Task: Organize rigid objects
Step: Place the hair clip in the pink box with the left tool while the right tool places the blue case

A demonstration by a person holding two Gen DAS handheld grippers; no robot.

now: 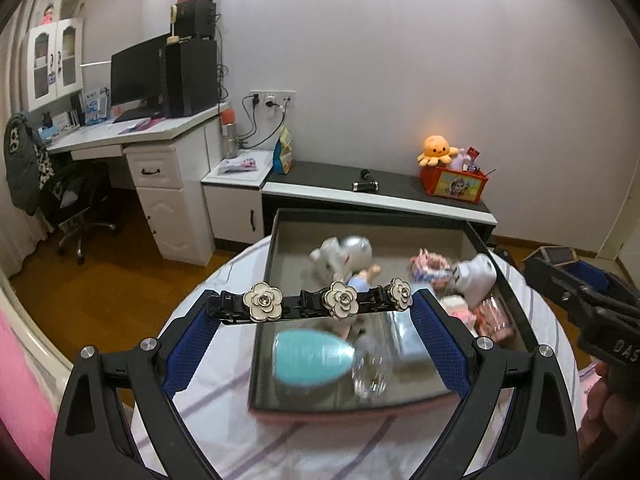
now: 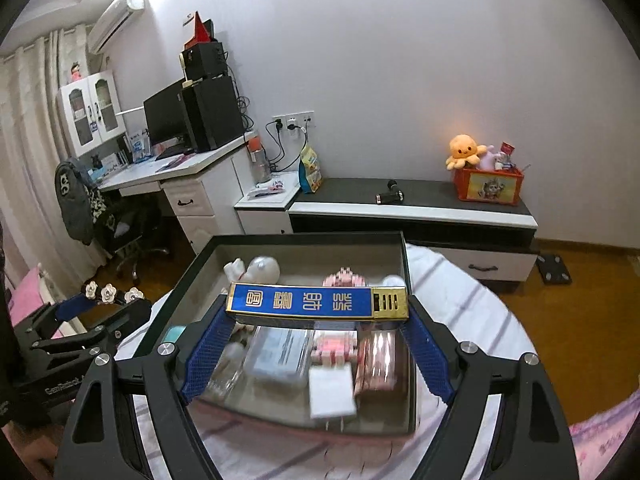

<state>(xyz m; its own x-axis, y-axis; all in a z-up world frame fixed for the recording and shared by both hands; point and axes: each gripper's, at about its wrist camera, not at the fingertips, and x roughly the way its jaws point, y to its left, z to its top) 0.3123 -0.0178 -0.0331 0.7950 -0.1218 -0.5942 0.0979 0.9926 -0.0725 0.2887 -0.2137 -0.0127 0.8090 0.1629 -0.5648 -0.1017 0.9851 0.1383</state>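
My left gripper [image 1: 316,306] is shut on a black hair clip [image 1: 296,305] with three white flower ornaments, held crosswise above the left part of a dark open box [image 1: 262,320]. My right gripper [image 2: 318,308] is shut on a long blue and gold box [image 2: 316,302] with gold characters, held crosswise over the same dark box [image 2: 408,280]. In the dark box lie a white toy [image 1: 344,256], a turquoise oval object [image 1: 310,354], a clear bottle [image 1: 370,372], pink brick pieces [image 2: 336,350] and a white card [image 2: 332,394]. The left gripper with the clip shows in the right wrist view [image 2: 108,294].
The dark box rests on a round table with a striped white cloth [image 2: 472,312]. Behind stand a low black and white cabinet [image 2: 412,210] with an orange toy box [image 2: 488,186], a white desk [image 1: 172,156] with a monitor, and an office chair [image 1: 72,200]. The right gripper's body [image 1: 588,304] is at the right.
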